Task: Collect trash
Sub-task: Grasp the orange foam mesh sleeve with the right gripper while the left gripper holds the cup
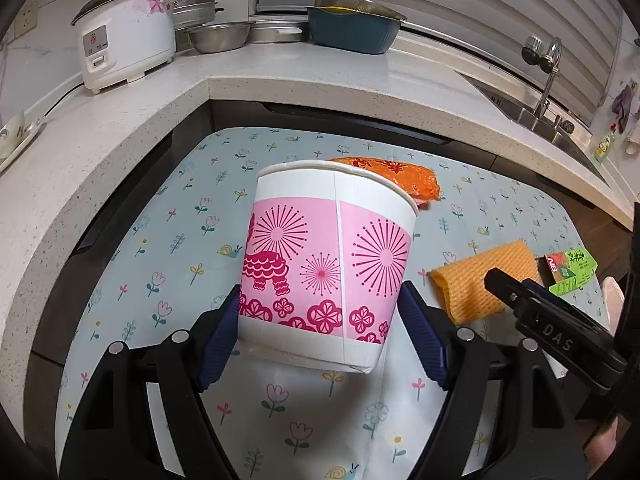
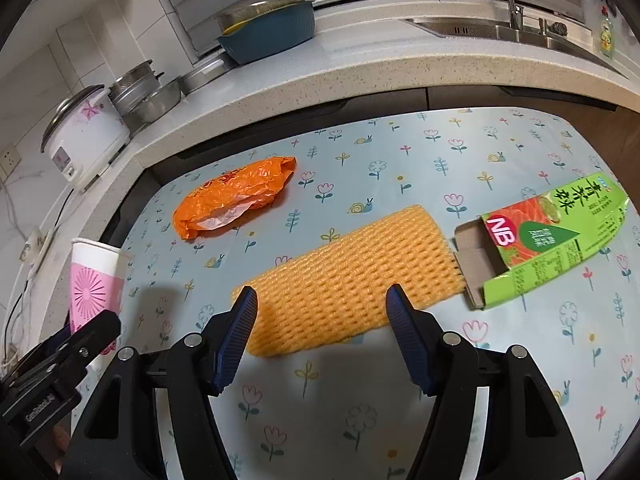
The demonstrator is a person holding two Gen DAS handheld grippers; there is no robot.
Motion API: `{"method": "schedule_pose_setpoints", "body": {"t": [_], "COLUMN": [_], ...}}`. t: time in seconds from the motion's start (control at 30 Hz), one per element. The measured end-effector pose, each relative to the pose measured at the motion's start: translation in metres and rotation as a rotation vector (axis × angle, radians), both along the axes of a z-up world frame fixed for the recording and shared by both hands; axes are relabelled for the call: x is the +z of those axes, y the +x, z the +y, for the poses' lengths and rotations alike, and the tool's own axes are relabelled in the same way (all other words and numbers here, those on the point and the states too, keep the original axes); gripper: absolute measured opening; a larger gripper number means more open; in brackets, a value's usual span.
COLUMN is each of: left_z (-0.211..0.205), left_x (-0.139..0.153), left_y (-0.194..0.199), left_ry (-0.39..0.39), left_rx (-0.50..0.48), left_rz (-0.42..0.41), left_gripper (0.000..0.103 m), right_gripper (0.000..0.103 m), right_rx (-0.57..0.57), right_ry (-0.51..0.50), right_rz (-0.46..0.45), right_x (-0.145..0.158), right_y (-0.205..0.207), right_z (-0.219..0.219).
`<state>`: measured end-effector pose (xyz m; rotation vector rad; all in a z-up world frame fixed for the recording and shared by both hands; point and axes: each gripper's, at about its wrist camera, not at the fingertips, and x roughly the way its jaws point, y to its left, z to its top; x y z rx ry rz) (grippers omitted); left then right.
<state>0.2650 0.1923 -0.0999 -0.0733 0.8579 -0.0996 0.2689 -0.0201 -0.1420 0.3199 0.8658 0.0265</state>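
Note:
A pink-and-white paper cup sits between the blue pads of my left gripper, which is shut on its lower sides and holds it slightly tilted above the floral tablecloth. From the right wrist the cup shows at the far left. My right gripper is open, its fingers on either side of the near end of a yellow foam net sleeve lying flat. An orange plastic bag lies beyond it. An open green carton lies to the net's right.
A speckled countertop wraps around the table's far and left sides. It carries a white rice cooker, steel bowls and a blue basin. A sink with a tap is at the far right.

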Motion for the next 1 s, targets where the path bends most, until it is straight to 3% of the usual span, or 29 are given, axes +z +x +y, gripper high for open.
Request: {"method": "schedule_pose_setpoints", "body": {"t": [0.17,0.4,0.6,0.77,1.0], "left_z": [0.003,0.004,-0.004,-0.013,-0.025], "left_x": [-0.007,-0.019,-0.02,-0.014,-0.008], "left_y": [0.01,0.017,0.01,-0.001,-0.019], "left_ry": [-0.007,-0.027,-0.026,-0.032,-0.04], "left_rx": [0.004,0.006,-0.013,-0.035,-0.063], "left_rz": [0.003,0.025,0.03,0.028,0.029], "left_gripper": [0.073,0.073,0.073,0.073,0.073], "right_gripper": [0.083,0.084,0.06,0.03,0.017], "right_rx": [0.005,0.014,-0.002,0.003,0.019], "right_ry": [-0.053,-0.207,-0.261,-0.247,-0.146], "right_rz": [-0.006,0.005,0.019,0.024,0.037], "right_x": [-0.007,-0.013,-0.012,-0.009,-0.004], "right_y": [0.021,0.033,0.026,0.013,-0.013], "right_z": [0.013,0.036,0.032,0.024,0.01]}}
